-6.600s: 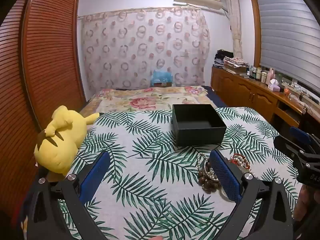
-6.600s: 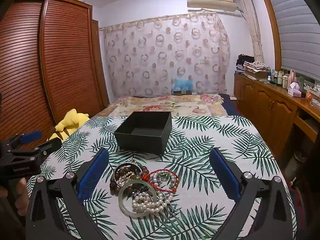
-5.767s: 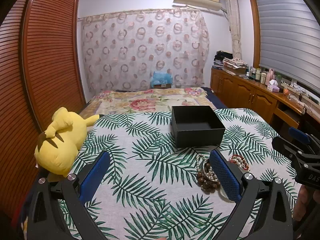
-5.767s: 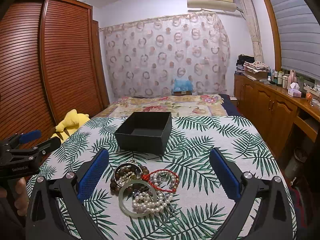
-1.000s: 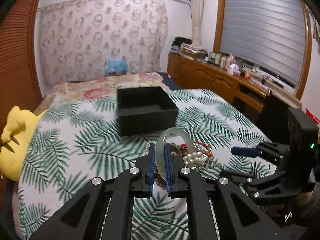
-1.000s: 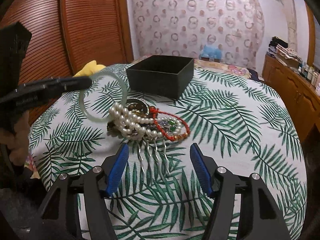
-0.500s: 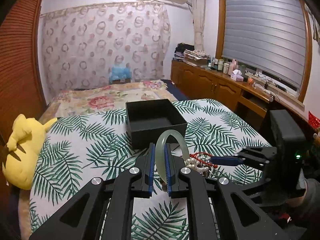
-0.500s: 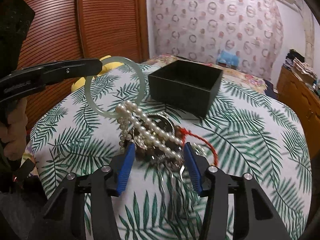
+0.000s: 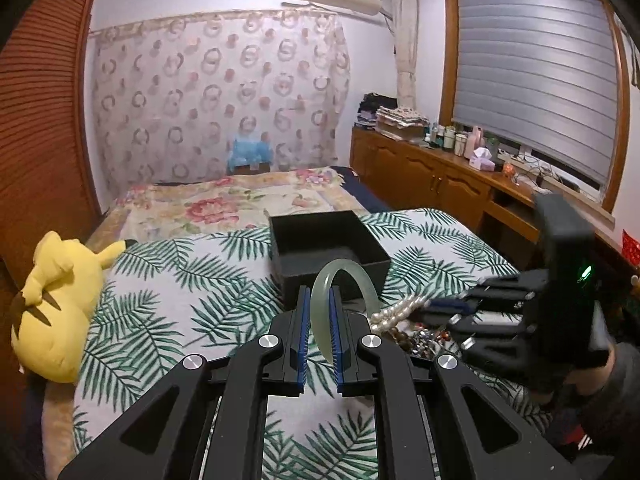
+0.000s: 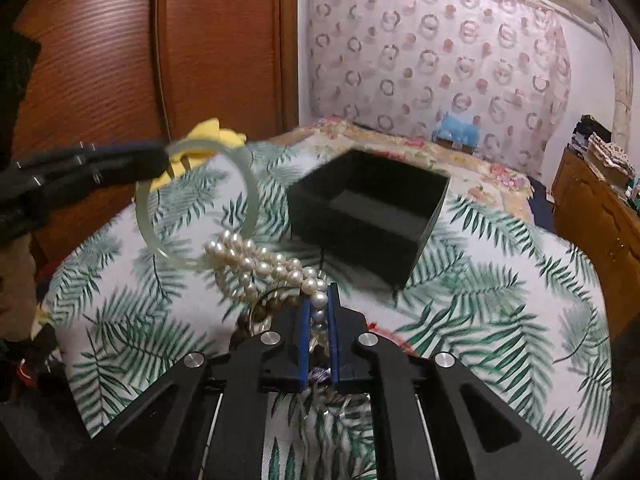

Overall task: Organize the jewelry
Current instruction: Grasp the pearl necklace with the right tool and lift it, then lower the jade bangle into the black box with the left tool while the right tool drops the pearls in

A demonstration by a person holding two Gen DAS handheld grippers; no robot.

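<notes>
Landmark for all places: the open black square box [image 9: 328, 246] on the palm-leaf printed cloth [image 9: 168, 304].

Left gripper [image 9: 319, 344] — blue pads clamped on the pale green translucent stone bangle [image 9: 344, 280], held on edge, upright, on the near side of the box and off the cloth. In the right wrist view the bangle [image 10: 196, 204] hangs to the left of the box, the pads biting one short arc of the ring.

Right gripper [image 10: 319, 332] — jaws have just been closing; pads now together on the white pearl strand [image 10: 256, 260], pinching a few beads at one end. The rest of the strand trails up and left toward the bangle, near the box's front corner. Remaining jewellery heap [image 9: 416, 338] lies on the cloth in front of the box, partly hidden.

Handling, judged:
- Bangle: rigid, smooth, probably brittle and slippery. Grip across the band as now; lower into the box, do not drop.
- Pearls: limp, will swing and drape; beads are round and can roll out of a pinch. May still be tangled with the heap — lift slowly.
</notes>
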